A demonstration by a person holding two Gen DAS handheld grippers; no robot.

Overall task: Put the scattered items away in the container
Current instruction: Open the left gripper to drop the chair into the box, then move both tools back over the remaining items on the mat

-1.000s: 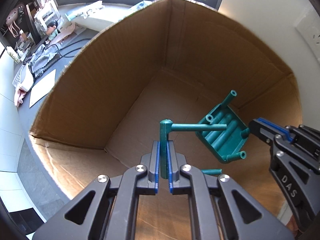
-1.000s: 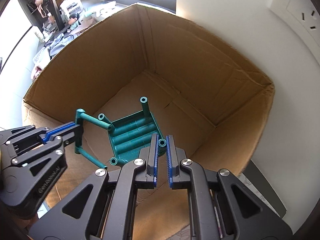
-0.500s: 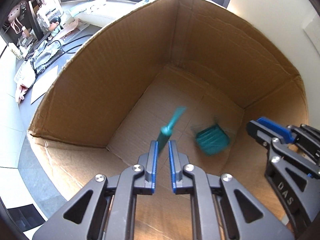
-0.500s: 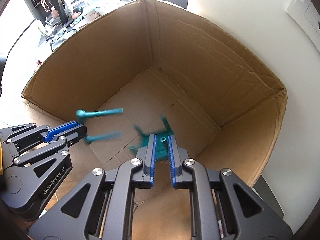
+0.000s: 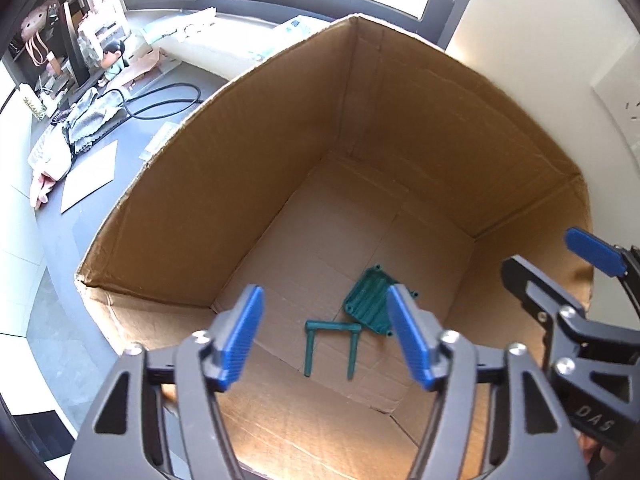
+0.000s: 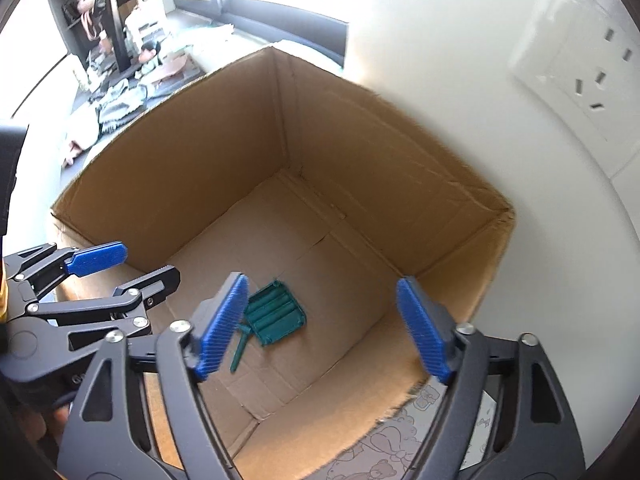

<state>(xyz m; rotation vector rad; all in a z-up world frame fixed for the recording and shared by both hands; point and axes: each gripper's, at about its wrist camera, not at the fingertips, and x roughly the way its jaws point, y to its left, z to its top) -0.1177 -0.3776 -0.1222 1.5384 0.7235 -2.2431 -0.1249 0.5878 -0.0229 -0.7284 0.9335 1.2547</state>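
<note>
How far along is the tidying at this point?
Done: the green U-shaped bracket and the green ribbed plate lie on the floor of the cardboard box. In hand: nothing; the left tongs and right tongs are opening above the box with nothing between their pads. Left: whether more scattered items wait outside the box cannot be told here.

The container (image 5: 248,184) is plain brown corrugated cardboard, matt, with rough, frayed cut edges and creased flaps on its floor. The two green pieces, a ribbed panel (image 5: 370,304) and a U-shaped rod frame (image 5: 330,344), look like matt moulded plastic. Each hand-held gripper, left (image 5: 324,336) and right (image 6: 324,324), is matt black plastic with bright metal screw heads and ridged blue pads (image 6: 224,324).
</note>
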